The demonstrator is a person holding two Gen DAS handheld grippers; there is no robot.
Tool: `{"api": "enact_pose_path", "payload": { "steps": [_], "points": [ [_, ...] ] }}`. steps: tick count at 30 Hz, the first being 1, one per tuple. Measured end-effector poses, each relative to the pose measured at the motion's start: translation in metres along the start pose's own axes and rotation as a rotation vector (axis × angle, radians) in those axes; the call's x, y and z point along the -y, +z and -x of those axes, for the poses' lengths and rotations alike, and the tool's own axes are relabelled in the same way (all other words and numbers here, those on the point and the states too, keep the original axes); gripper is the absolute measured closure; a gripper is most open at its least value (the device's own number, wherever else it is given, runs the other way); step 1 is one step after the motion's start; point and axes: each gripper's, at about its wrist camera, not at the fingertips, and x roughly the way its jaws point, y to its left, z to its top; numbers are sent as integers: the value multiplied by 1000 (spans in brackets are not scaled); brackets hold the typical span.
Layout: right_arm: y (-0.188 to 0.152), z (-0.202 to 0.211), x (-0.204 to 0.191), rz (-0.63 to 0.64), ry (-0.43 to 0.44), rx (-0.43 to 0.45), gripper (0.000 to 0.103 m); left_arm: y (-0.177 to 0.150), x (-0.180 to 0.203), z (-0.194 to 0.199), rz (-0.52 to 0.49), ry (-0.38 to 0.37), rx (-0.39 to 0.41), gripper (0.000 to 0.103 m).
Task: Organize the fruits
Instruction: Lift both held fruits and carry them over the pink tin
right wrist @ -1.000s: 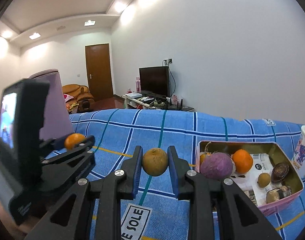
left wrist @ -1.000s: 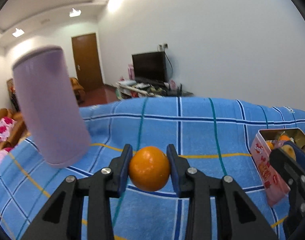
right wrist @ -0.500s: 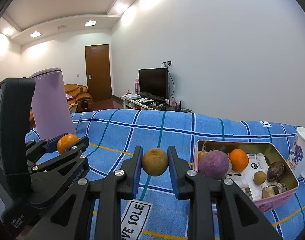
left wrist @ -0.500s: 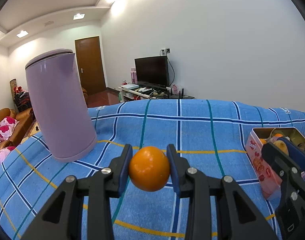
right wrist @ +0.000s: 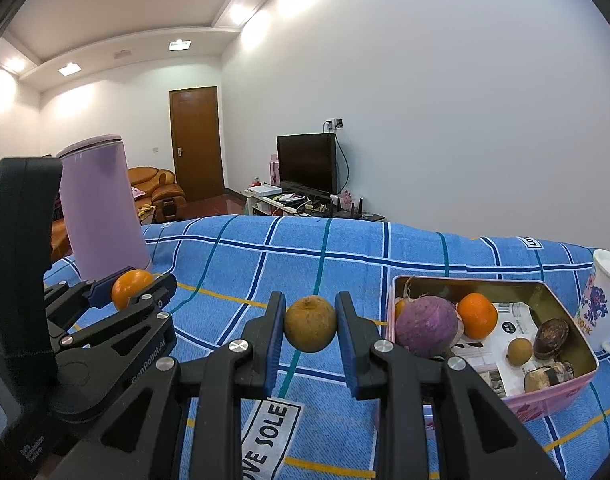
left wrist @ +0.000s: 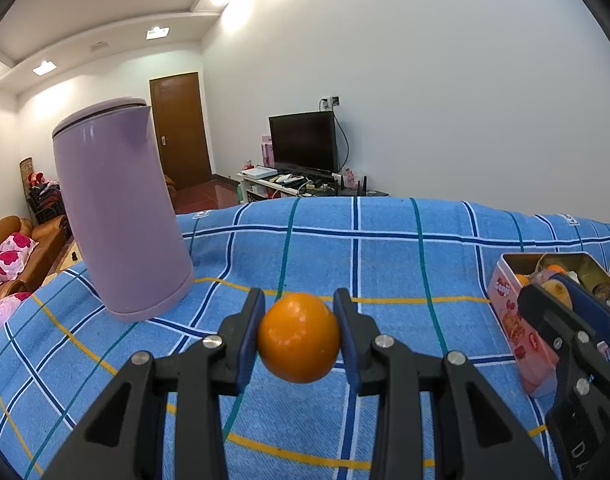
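Note:
My left gripper [left wrist: 299,334] is shut on an orange [left wrist: 299,338], held above the blue checked cloth. In the right wrist view that same orange [right wrist: 131,283] shows at the left in the left gripper [right wrist: 137,286]. My right gripper [right wrist: 310,330] is shut on a brown round fruit [right wrist: 310,330]. Just to its right stands a pink tin [right wrist: 545,398] with a purple round vegetable [right wrist: 425,326], an orange [right wrist: 477,315], a small brown fruit [right wrist: 519,352] and dark items inside. In the left wrist view the tin [left wrist: 509,312] sits at the right edge, partly behind the right gripper [left wrist: 561,294].
A tall lilac kettle [left wrist: 117,216] stands on the cloth at the left. A white printed mug [right wrist: 603,300] sits right of the tin. A label reading "LOVE SOLE" [right wrist: 269,434] lies on the cloth under my right gripper. A television and sofas are far behind.
The left wrist view has shifted slightly, so the kettle now looks sharper, more upright and further right. Both fruits stay clamped. The right gripper has barely moved.

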Motion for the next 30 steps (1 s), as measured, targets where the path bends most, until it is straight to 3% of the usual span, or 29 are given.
{"api": "enact_pose_path", "payload": {
  "steps": [30],
  "points": [
    [-8, 16, 14, 5, -20, -2, 76, -7, 16, 15, -9, -29, -16, 66]
  ]
}}
